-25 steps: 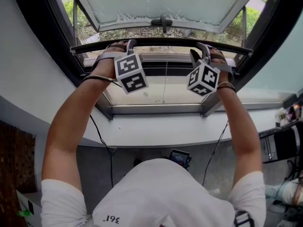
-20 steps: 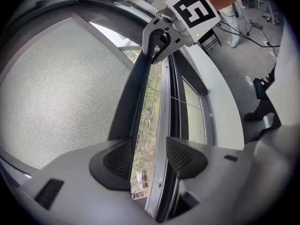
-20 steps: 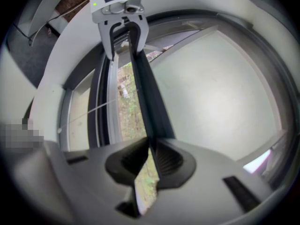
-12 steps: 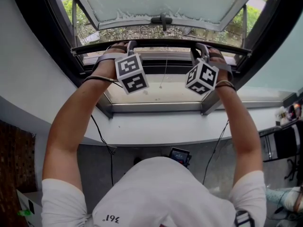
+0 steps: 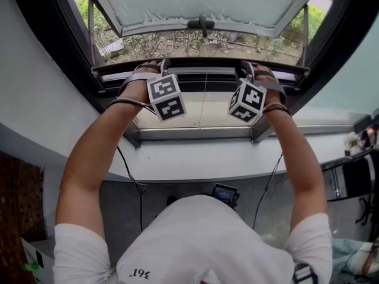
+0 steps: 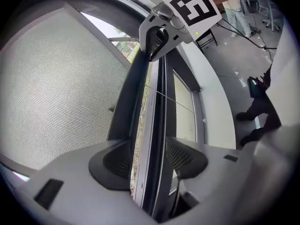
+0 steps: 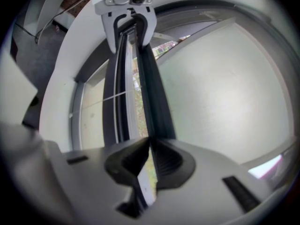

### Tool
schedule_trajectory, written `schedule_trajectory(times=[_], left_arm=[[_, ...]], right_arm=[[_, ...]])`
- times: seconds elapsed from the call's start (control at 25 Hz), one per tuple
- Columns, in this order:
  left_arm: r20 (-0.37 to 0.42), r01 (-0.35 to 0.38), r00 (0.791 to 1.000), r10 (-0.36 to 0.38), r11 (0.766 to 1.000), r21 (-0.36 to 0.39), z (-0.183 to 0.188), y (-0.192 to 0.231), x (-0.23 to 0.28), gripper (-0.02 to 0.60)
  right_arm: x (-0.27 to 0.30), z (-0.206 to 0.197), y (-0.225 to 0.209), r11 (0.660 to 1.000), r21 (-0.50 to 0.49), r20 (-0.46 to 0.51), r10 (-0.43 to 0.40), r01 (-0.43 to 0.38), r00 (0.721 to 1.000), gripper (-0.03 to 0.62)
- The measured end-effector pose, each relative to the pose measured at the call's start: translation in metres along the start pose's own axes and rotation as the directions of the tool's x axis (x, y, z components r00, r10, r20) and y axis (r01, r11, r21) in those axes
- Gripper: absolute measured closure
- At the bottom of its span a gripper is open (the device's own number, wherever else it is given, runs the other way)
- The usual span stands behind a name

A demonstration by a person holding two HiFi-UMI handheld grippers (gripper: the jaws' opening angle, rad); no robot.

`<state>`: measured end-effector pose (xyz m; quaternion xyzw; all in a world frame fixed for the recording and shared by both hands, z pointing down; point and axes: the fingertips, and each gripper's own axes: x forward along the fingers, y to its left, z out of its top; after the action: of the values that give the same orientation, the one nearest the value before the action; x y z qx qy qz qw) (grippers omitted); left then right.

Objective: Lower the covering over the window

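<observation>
Your right gripper (image 7: 150,159), jaws just closing, pinches the screen's bottom rail (image 5: 201,63); your left gripper (image 6: 147,157) clamps it too

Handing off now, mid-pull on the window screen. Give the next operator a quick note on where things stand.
Left claw: closed wide across the pull bar.
Right claw: its jaws have just closed on the bar's thin edge, which sits between the pads.
Mesh screen: above the bar, only part way down the opening.
Done: both claws are on the bar.
Left: draw the bar down evenly to the lower frame.
</observation>
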<state>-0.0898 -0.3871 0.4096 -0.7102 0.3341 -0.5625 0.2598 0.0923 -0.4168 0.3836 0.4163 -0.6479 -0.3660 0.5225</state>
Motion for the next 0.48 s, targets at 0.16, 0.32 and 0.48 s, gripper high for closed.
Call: schedule_trajectory(times=[0.16,0.32,0.48], left_arm=[[-0.007,0.018,1.0,-0.018,1.0,0.008,-0.003,-0.008,0.005,0.341],[-0.023,0.039,0.999,-0.038,0.999,0.022,-0.005,-0.016,0.01,0.33],[-0.023,0.045,0.999,-0.045,0.999,0.02,-0.006,-0.019,0.013,0.324]], right_arm=[[0.003,-0.001,0.008,1.0,-0.005,-0.005,0.011,-0.011,1.0,0.542],[0.006,-0.003,0.016,0.999,-0.015,-0.012,0.028,-0.029,1.0,0.542],[0.008,-0.004,0.02,0.999,-0.021,-0.017,0.044,-0.045,0.999,0.542]])
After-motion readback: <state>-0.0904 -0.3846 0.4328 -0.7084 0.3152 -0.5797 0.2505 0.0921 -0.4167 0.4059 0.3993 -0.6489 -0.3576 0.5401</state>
